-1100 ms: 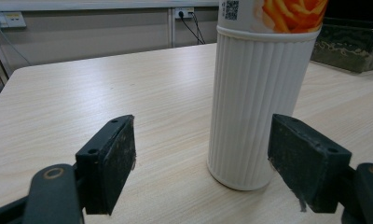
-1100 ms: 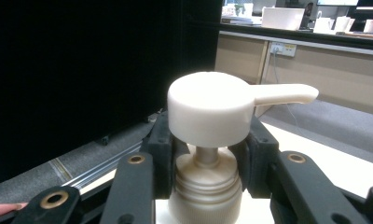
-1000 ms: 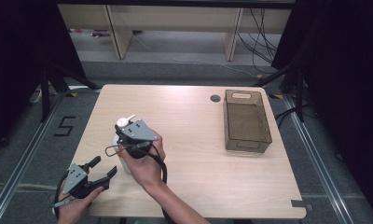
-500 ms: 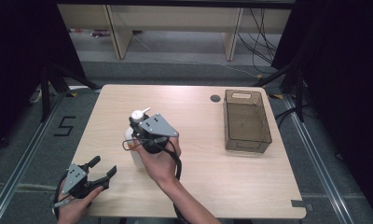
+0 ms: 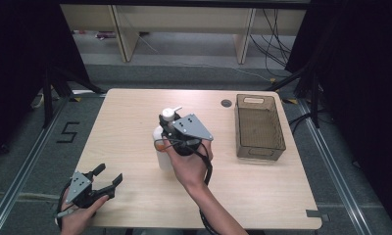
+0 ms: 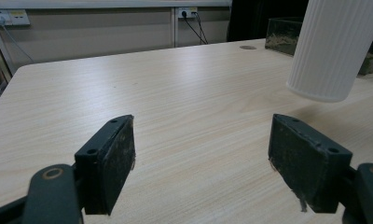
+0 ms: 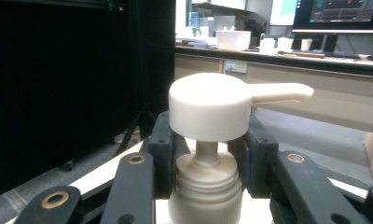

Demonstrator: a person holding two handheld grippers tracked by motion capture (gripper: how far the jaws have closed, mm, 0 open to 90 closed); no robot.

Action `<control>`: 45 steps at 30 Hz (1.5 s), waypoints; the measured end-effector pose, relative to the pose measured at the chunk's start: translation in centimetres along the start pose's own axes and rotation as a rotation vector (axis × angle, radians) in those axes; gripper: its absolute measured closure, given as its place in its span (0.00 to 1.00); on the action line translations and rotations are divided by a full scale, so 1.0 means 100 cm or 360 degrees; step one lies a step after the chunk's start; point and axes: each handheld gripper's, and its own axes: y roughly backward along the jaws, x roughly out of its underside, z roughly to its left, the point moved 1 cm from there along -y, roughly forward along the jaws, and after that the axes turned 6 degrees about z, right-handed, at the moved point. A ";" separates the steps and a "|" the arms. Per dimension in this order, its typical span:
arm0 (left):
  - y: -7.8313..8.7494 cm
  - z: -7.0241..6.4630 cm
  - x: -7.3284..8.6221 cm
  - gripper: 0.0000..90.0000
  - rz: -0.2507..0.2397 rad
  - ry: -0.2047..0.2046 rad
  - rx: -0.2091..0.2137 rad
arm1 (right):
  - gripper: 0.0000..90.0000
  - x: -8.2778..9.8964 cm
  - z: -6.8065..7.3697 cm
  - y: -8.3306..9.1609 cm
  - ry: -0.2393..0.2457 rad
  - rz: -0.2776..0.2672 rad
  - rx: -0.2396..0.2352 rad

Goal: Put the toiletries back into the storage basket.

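Right gripper [image 5: 170, 128] clamped on bottle [image 5: 162, 147] at the neck under the pump head [image 7: 212, 105], bottle lifted off the table [image 5: 262, 196] near its middle. Left gripper [image 5: 106, 177] idle at the near left corner, jaws wide, nothing between. Best kept upright, grip firm below the pump, carried high enough to clear the bin's rim. Bin [image 5: 280, 139] by the right edge: brown, see-through, apparently empty. Likely next: over the bin, down, release.
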 end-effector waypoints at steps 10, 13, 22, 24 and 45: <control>0.000 0.000 0.000 0.25 0.0004 0.0001 -0.0004 | 0.70 -0.004 -0.027 0.016 -0.0020 -0.0019 0.0084; 0.001 0.000 0.000 0.25 0.0020 0.0001 -0.0011 | 0.70 -0.006 -0.038 0.023 -0.0020 -0.0023 0.0124; 0.001 0.000 0.000 0.25 0.0021 0.0001 -0.0013 | 0.70 -0.005 -0.054 0.033 -0.0047 -0.0020 0.0166; 0.001 0.000 0.000 0.25 0.0021 0.0002 -0.0013 | 0.70 -0.005 -0.059 0.037 -0.0059 -0.0012 0.0180; 0.000 0.000 0.000 0.25 0.0022 0.0004 -0.0018 | 0.70 -0.005 -0.105 0.069 -0.0093 -0.0030 0.0348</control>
